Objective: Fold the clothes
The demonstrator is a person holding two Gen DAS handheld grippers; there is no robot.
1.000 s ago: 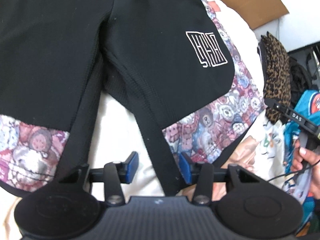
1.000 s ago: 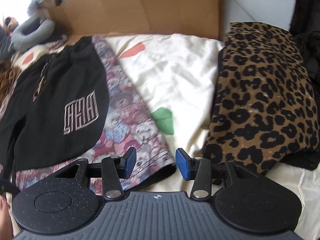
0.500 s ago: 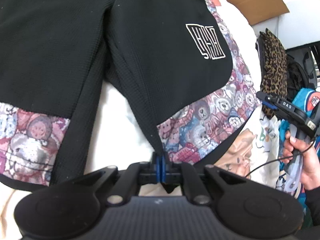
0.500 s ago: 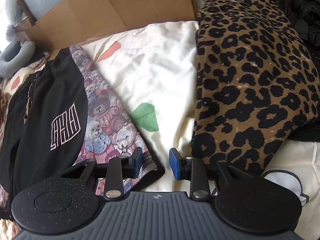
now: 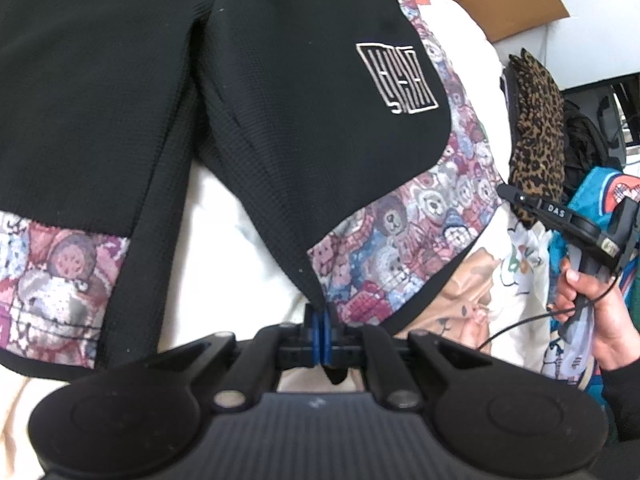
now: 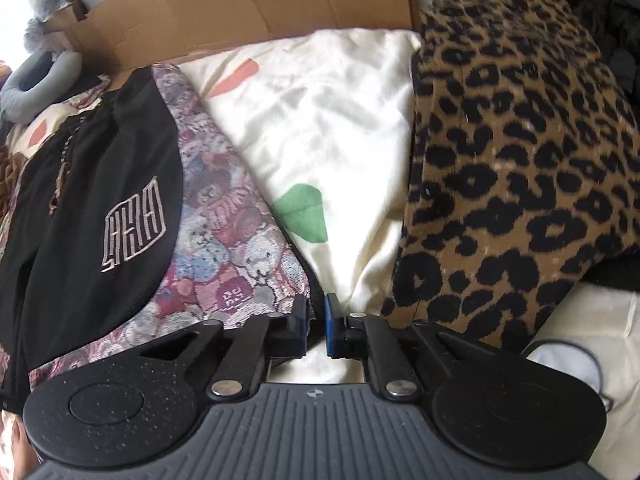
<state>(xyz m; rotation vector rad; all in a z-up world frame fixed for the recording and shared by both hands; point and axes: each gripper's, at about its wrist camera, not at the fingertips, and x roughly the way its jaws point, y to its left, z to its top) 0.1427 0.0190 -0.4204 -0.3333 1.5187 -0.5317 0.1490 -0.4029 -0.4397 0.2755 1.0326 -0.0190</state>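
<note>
**Shorts pinched at both corners of one hem**

Seen: one pair of black shorts (image 5: 300, 140) with teddy-bear patterned panels, spread flat on a cream sheet (image 6: 332, 120) printed with red and green shapes. One white outlined logo (image 5: 396, 78) on the leg, blocky lines, not readable as letters. Same logo (image 6: 134, 224) caught from the right wrist view.

Left gripper (image 5: 322, 340): blue pads pressed together on the inner hem corner of that leg, black fabric pinched between. Right gripper (image 6: 316, 324): jaws closing, narrow gap, black hem edge at the outer corner between the pads; contact not clear from the frame.

Right gripper also seen in the left wrist view, held in a hand (image 5: 592, 312), with "DAS" (image 5: 556, 212) printed in white on its arm. Only readable text.

Also counted: one leopard-print garment (image 6: 520, 180) just beside the shorts, one cardboard sheet (image 6: 240, 12) behind, one grey neck pillow (image 6: 36, 80) far left, one teal printed garment (image 5: 596, 200) at the edge.
</note>
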